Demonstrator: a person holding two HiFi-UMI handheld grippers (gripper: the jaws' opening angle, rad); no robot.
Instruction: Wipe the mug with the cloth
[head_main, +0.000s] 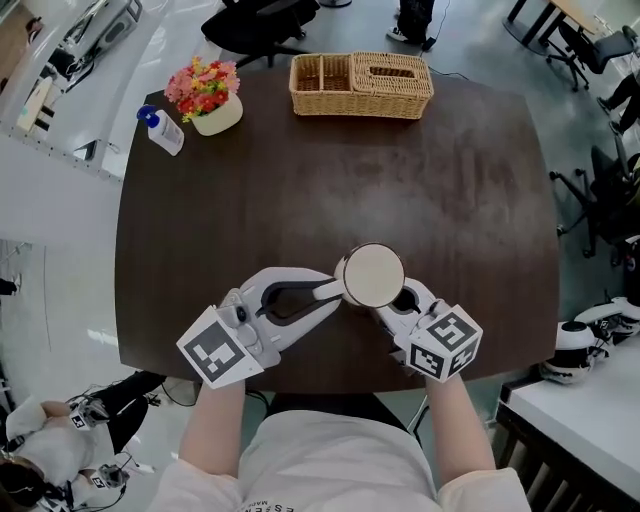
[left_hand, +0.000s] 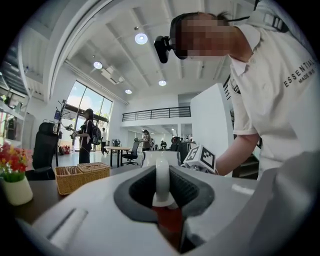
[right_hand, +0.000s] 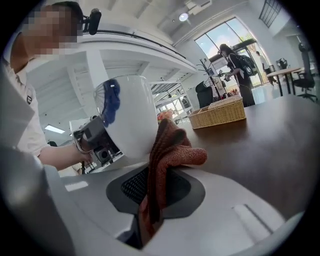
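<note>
As we work over the table (head_main: 450, 200), both claws are clamped: mug (head_main: 373, 275), cloth (right_hand: 167, 150).
Well beyond the mug, at the far edge, sits the basket (head_main: 360, 85); flower pot (head_main: 215, 110) is far-left of the mug. L gripper (head_main: 332, 289), just left of the mug, is closed on its handle (left_hand: 162, 180). R gripper (head_main: 398, 300), just right of the mug, pinches the rust-red cloth, which lies against the mug's side. We can't tell if the mug touches the table.
</note>
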